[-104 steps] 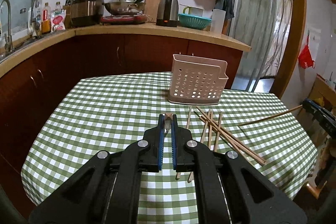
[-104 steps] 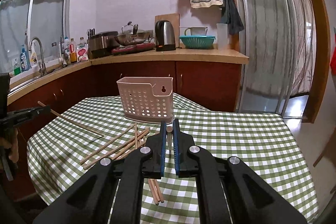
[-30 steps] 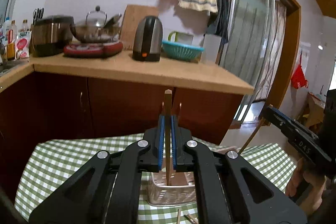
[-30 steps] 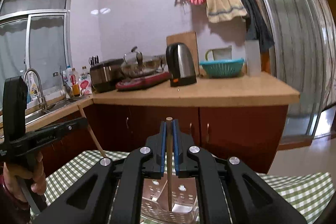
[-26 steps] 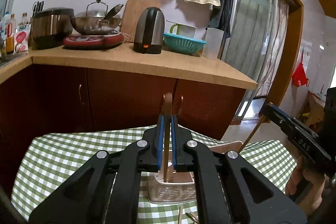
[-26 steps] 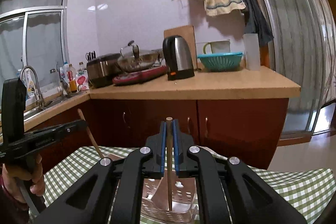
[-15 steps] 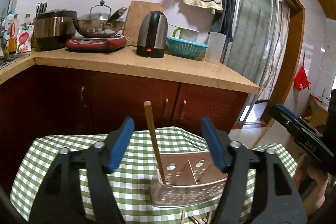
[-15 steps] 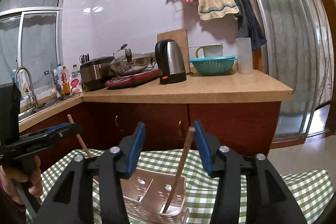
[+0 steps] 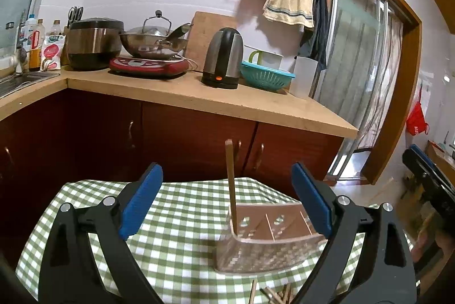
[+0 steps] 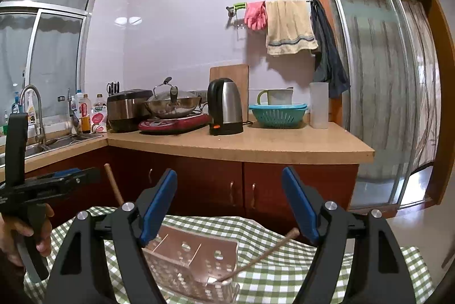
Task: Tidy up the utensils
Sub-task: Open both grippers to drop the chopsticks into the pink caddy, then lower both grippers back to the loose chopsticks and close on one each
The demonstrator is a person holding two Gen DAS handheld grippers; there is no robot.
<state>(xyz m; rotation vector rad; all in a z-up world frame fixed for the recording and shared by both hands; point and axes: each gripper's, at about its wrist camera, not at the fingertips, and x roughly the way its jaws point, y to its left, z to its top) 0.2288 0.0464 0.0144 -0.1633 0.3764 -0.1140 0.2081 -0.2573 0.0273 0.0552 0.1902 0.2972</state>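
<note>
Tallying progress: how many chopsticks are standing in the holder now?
2: one chopstick at the holder's left end, another chopstick leaning out at its right end. Others lie on the table.

home kitchen | sink (image 10: 65, 139), kettle (image 10: 225, 106), wok (image 9: 153, 39) on worktop (image 9: 199, 102), checked tablecloth (image 9: 184, 218)

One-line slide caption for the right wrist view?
Right gripper opening over the perforated holder, a released chopstick leaning inside.

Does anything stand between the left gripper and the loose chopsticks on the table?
The holder does: it sits on the cloth just ahead of the opening left gripper, with one chopstick standing in it. The loose chopsticks lie nearer, under the fingers.
</note>
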